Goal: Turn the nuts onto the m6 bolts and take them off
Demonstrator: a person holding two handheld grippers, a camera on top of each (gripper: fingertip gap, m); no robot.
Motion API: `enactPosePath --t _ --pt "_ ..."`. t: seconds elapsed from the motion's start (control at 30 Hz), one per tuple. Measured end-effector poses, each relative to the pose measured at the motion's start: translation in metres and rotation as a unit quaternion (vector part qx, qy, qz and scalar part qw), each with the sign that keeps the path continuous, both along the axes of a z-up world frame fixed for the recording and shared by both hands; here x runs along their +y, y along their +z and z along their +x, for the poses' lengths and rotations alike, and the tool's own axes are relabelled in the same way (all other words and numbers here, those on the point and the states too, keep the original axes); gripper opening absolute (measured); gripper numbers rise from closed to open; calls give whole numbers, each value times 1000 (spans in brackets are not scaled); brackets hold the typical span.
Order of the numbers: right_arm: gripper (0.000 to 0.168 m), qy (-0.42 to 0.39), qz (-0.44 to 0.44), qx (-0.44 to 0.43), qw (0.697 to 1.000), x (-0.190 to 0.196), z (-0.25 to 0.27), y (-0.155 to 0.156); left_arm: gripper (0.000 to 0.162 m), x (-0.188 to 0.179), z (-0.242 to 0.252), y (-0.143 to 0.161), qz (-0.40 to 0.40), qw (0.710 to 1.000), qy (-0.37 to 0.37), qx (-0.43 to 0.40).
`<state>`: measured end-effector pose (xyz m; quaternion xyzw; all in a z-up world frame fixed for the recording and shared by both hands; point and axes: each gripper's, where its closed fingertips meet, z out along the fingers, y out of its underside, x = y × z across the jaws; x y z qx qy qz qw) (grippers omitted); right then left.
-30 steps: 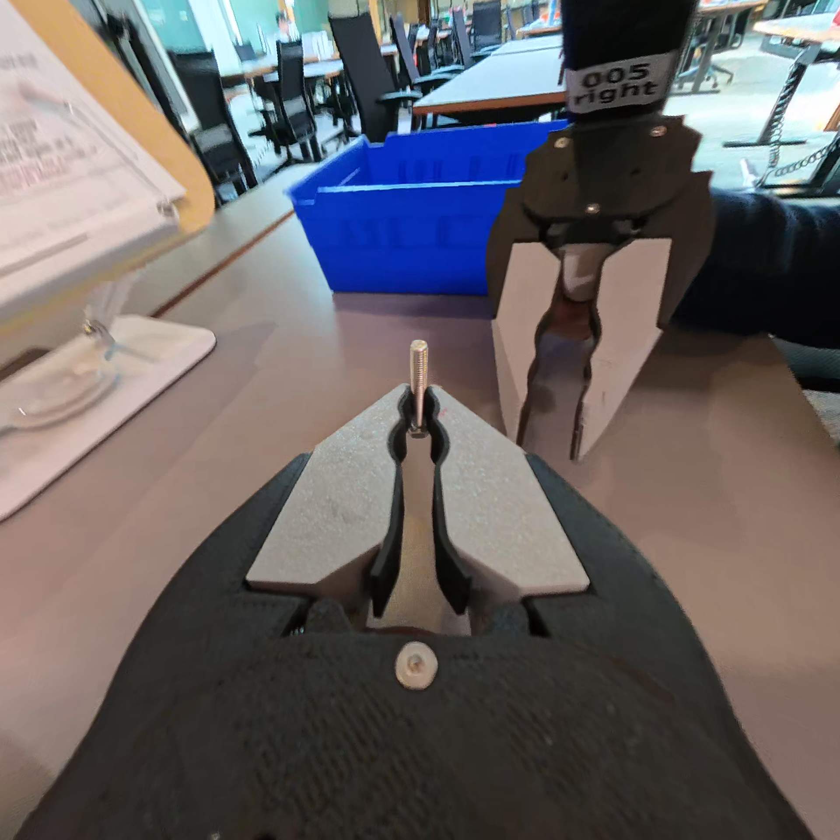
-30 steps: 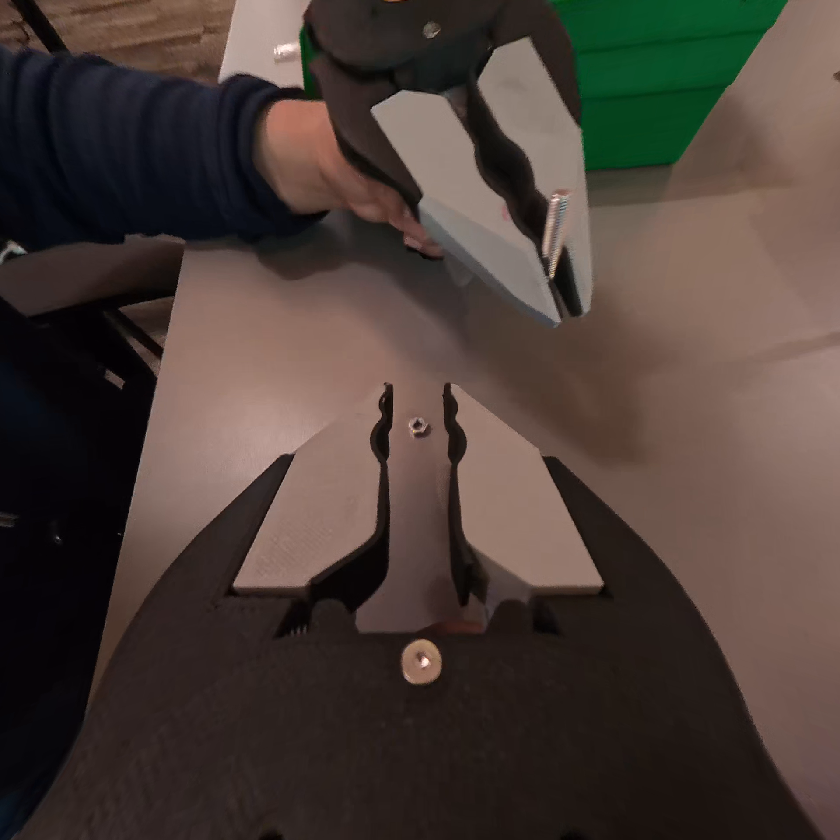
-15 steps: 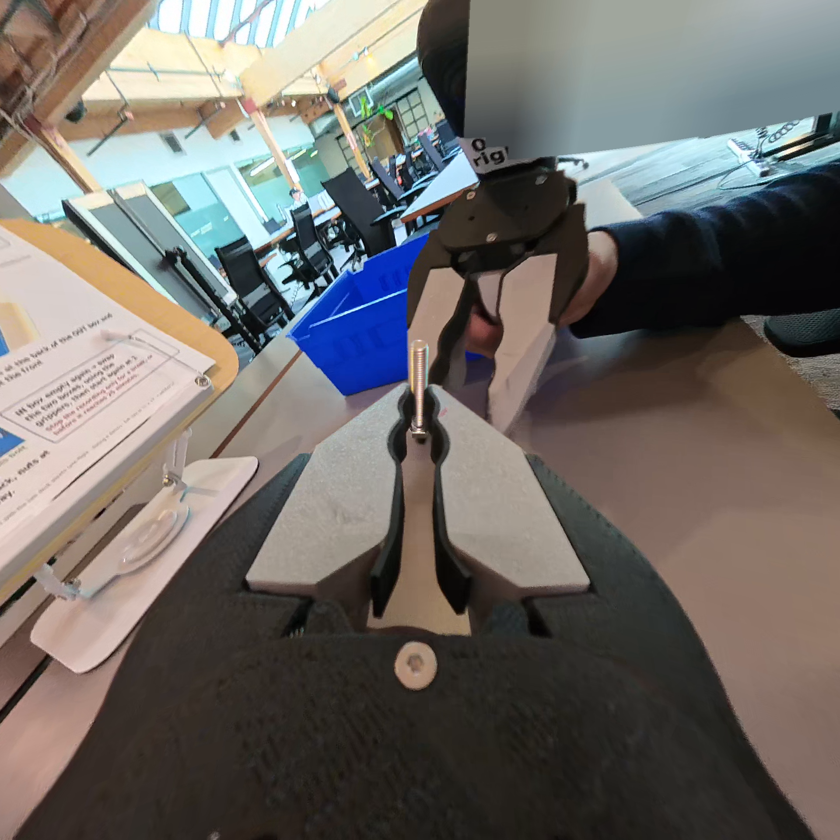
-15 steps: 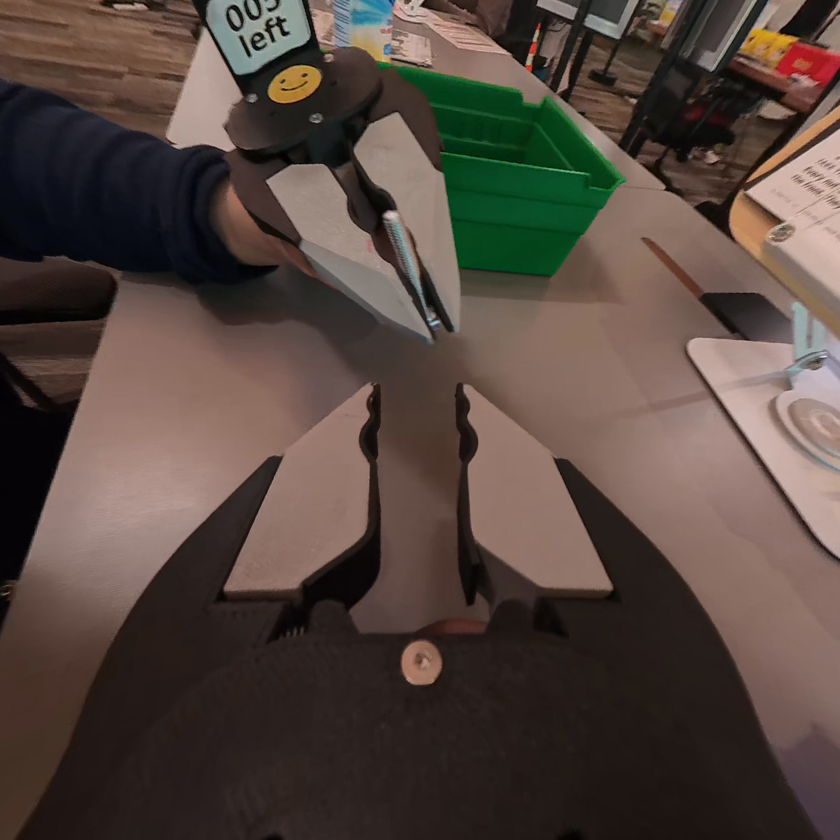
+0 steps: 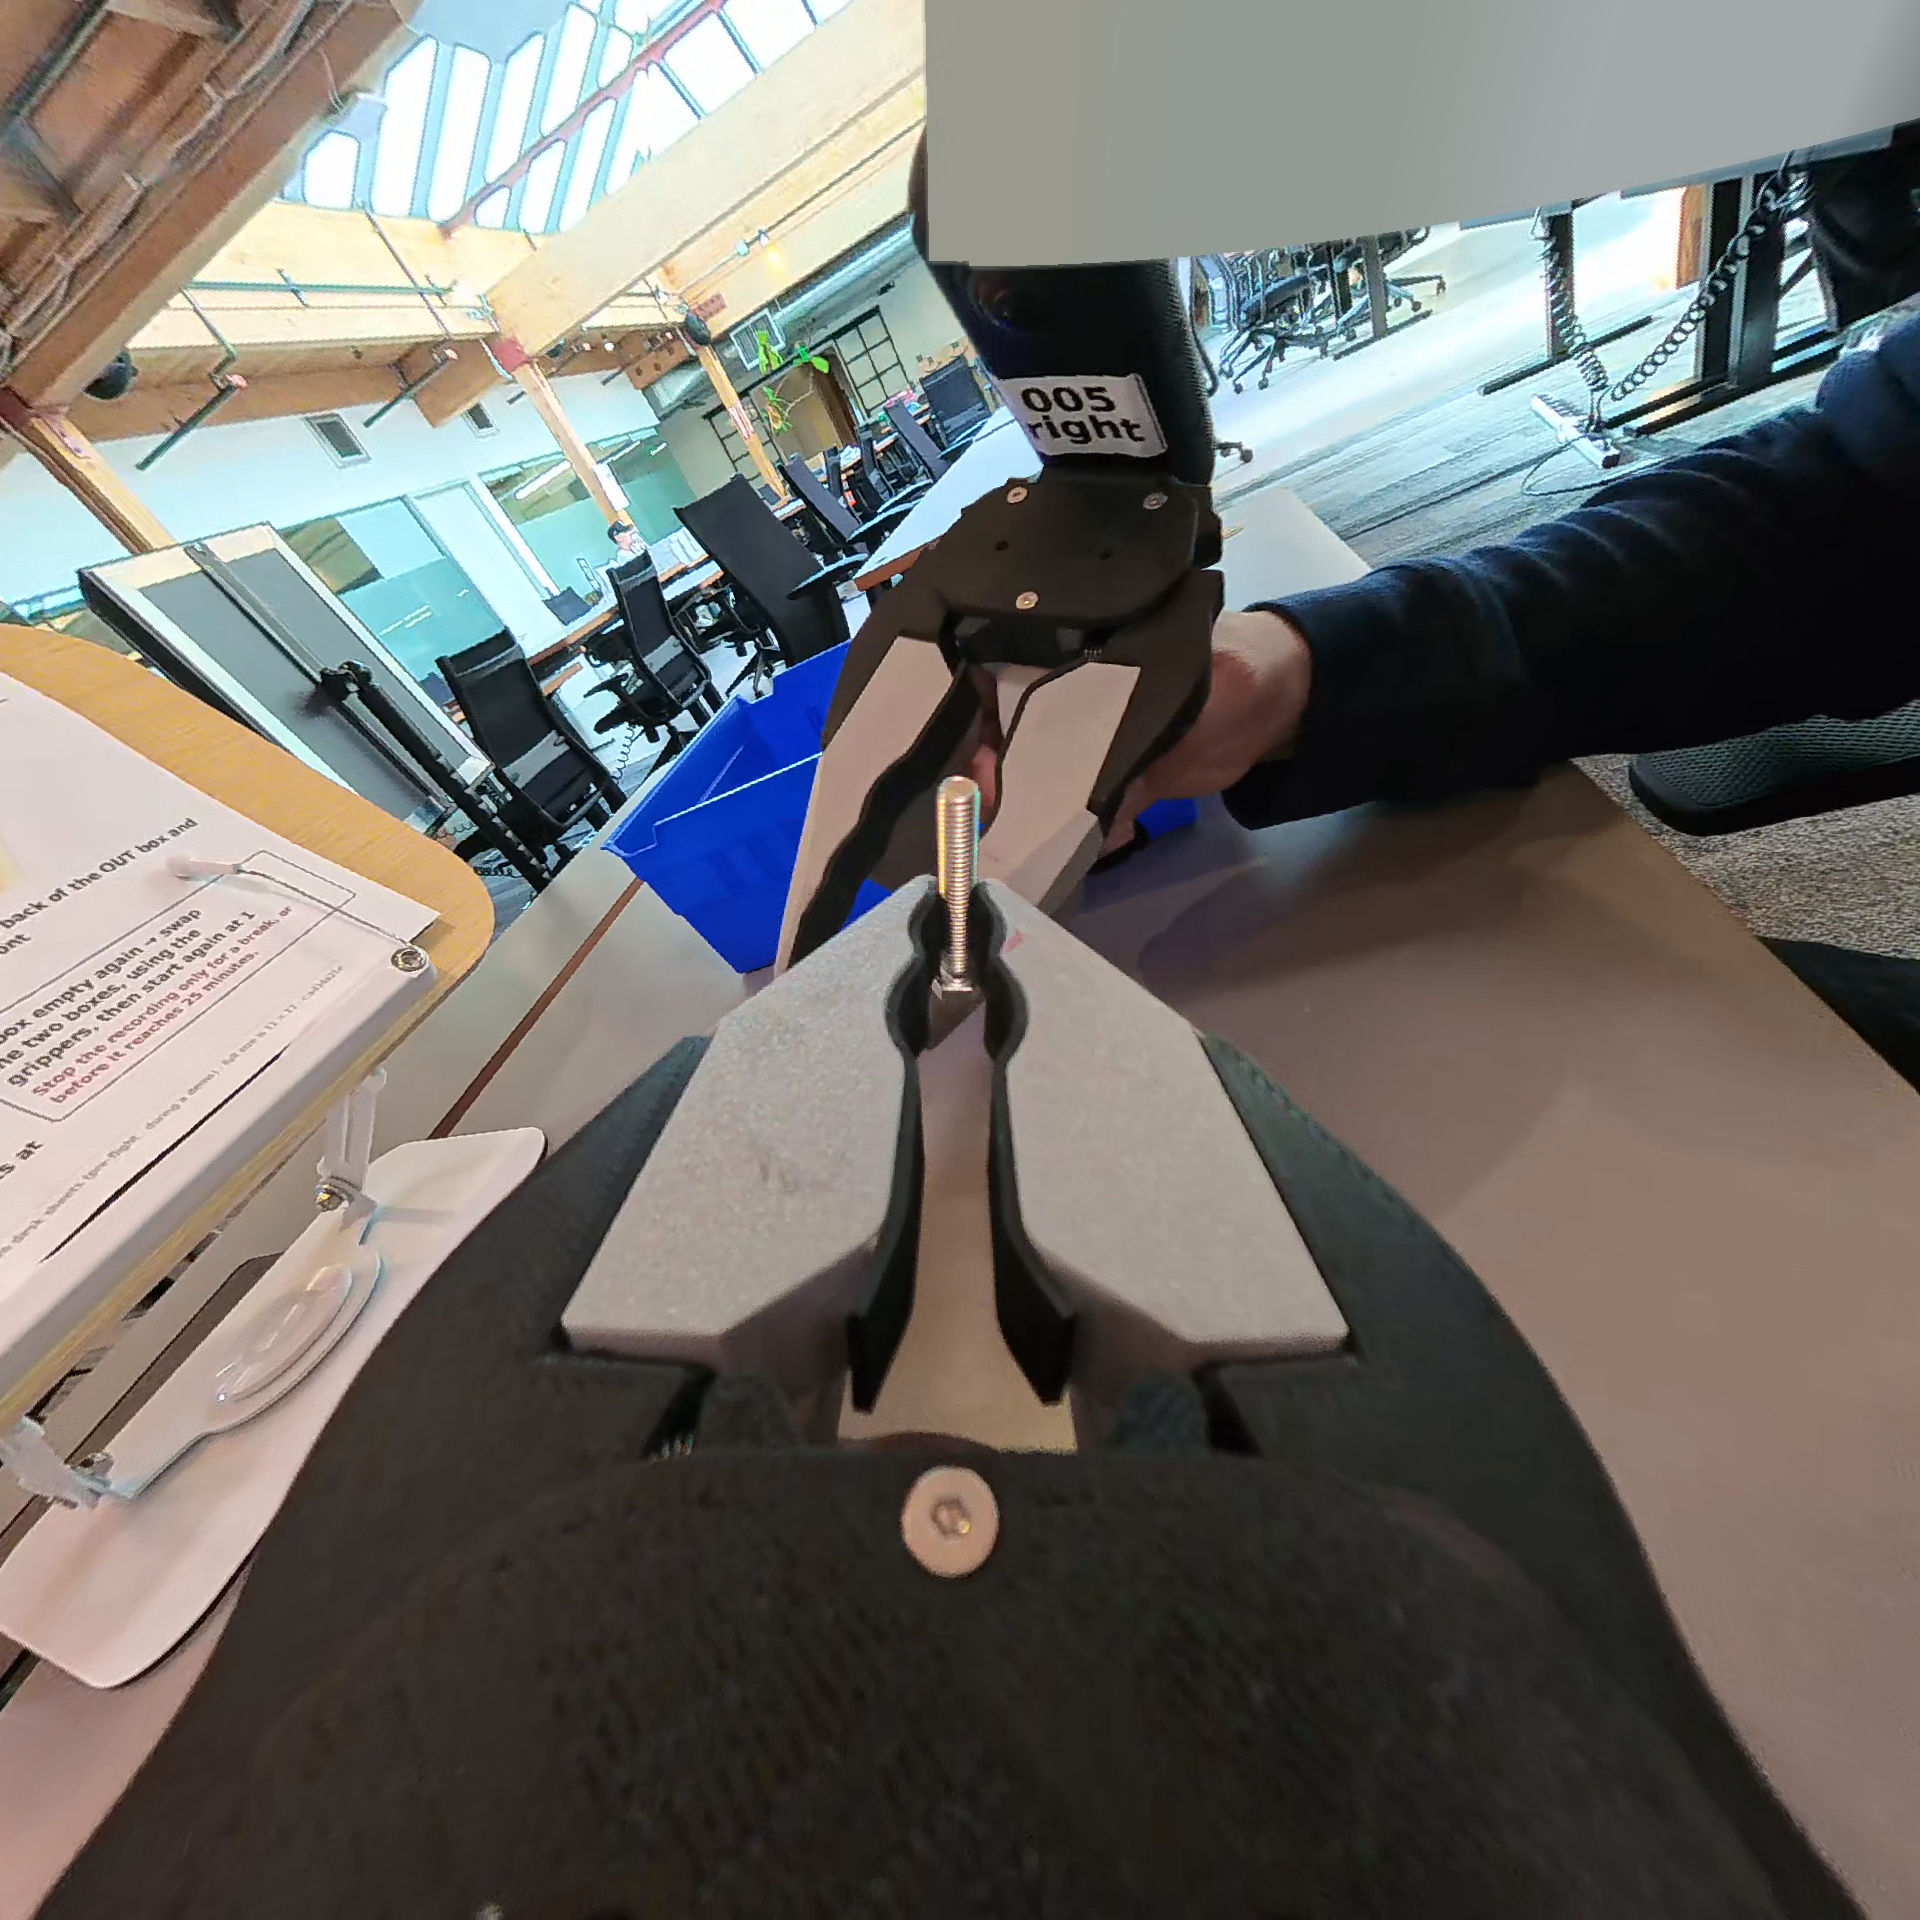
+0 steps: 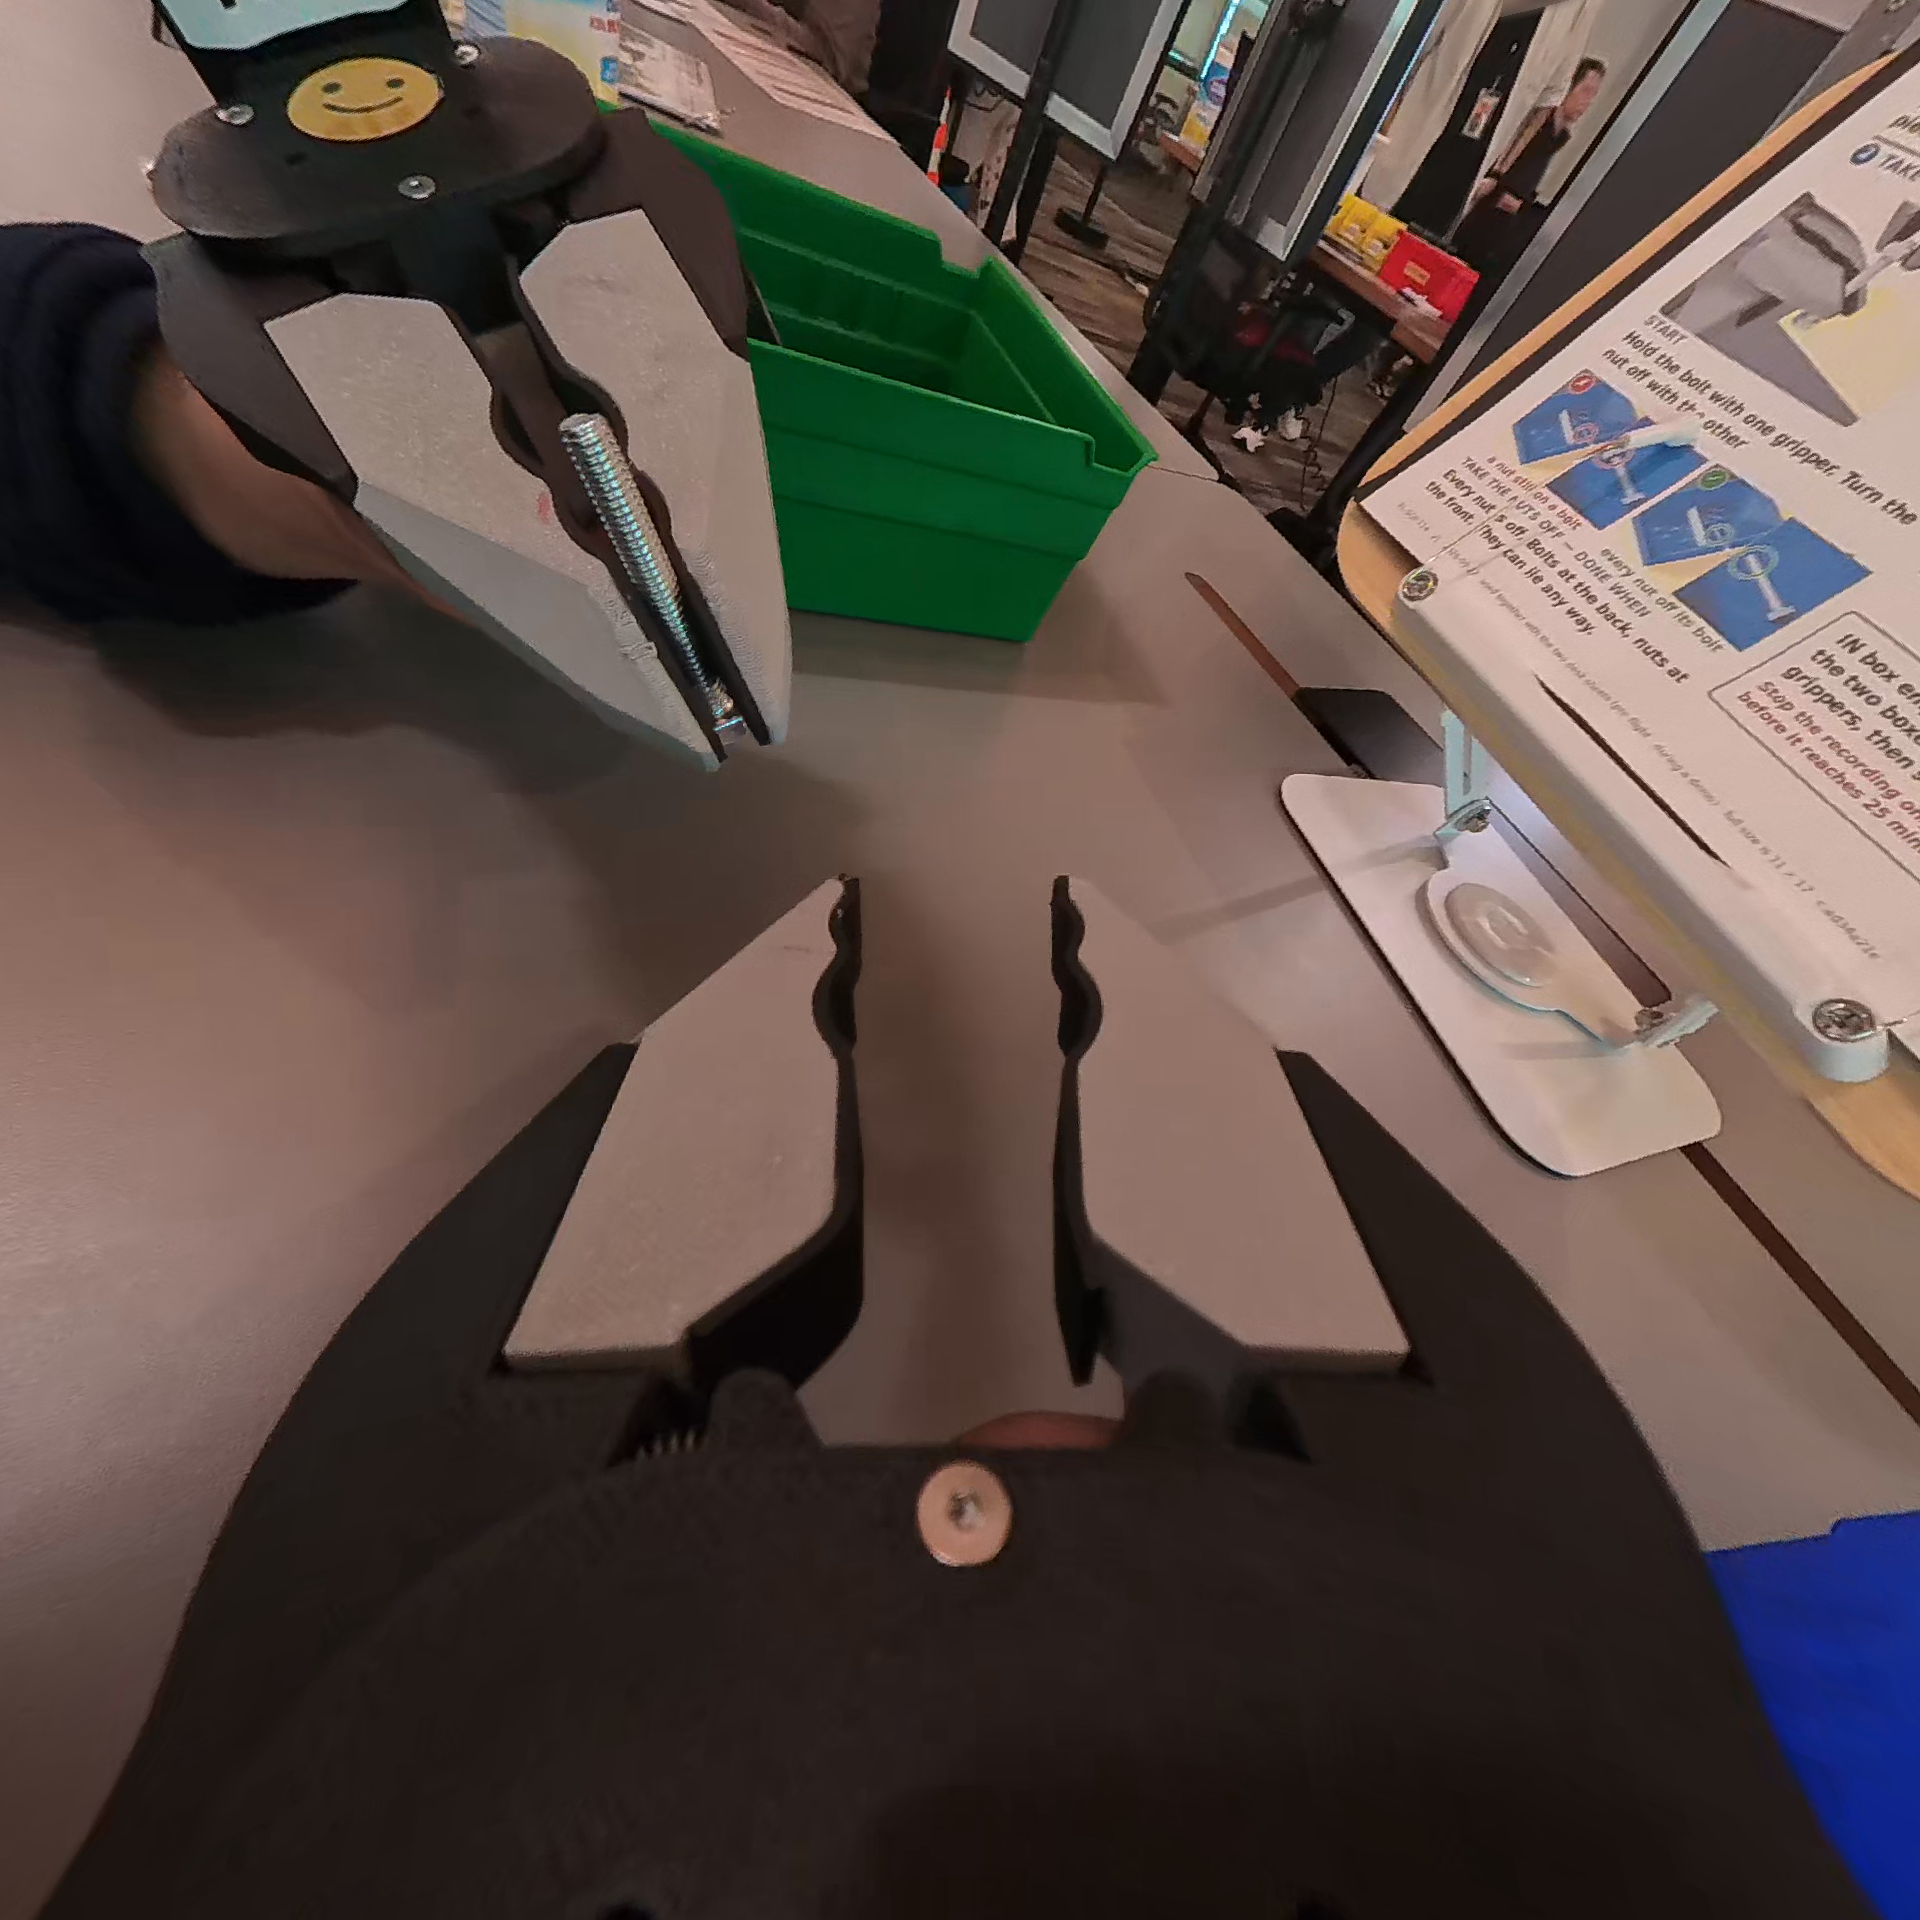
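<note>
My left gripper is shut on a silver M6 bolt. It grips the bolt near its head, and the threaded shaft stands upright above the fingertips. In the right wrist view the left gripper hangs at upper left above the grey table, with the bolt lying along its jaws. My right gripper is open and empty, a little above the table and short of the left gripper's tips. No nut shows in either view.
A green bin stands behind the left gripper. A blue bin stands behind the right gripper, and its corner shows in the right wrist view. An instruction sheet on a white stand sits at the table's side. Across from one pair of fingers to the other is roughly 5 cm.
Both grippers have tilted up from the table. My right gripper has lifted off the nut that lay between its fingers; the nut is out of view. The left still holds the bolt.
</note>
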<state>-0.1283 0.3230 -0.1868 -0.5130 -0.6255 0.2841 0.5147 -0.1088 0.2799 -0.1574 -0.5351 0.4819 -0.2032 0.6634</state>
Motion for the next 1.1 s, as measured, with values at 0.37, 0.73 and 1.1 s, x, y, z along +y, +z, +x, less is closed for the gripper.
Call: enactPosePath --t 0.37,0.73,1.1 --pt "24 91 -108 -69 988 -27 6 -26 2 54 -32 -40 -215 967 135 -11" --pt "18 115 -114 -198 967 -51 0 -84 3 65 -46 -61 -277 946 168 -11" --pt "15 121 -111 -222 961 -57 -6 -99 3 64 -43 -67 -286 944 164 -4"
